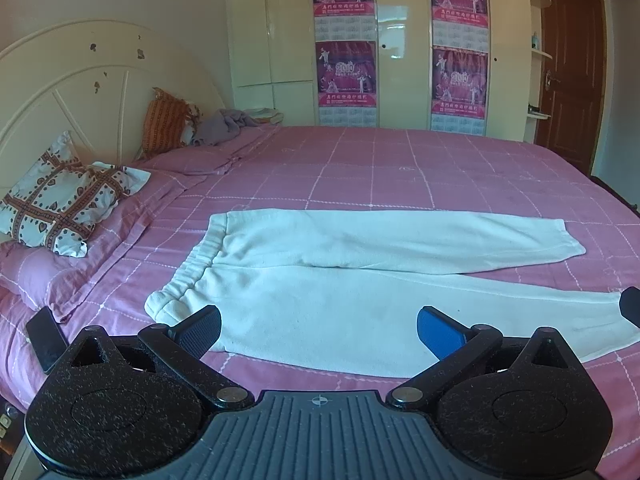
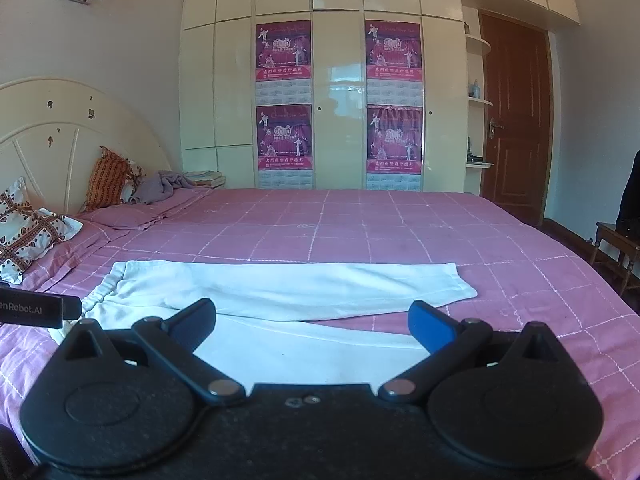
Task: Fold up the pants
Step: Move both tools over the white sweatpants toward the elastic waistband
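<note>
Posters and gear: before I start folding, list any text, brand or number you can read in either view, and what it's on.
"2010": on each of the four posters on the wardrobe.
"enRobot.AI": on the left hand-held gripper, cut off at the frame edge.
Poster banner characters and calendar grids: too small and blurred to read.
White pants: no visible label.

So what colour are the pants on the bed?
White; the pants show best in the left wrist view.
</note>
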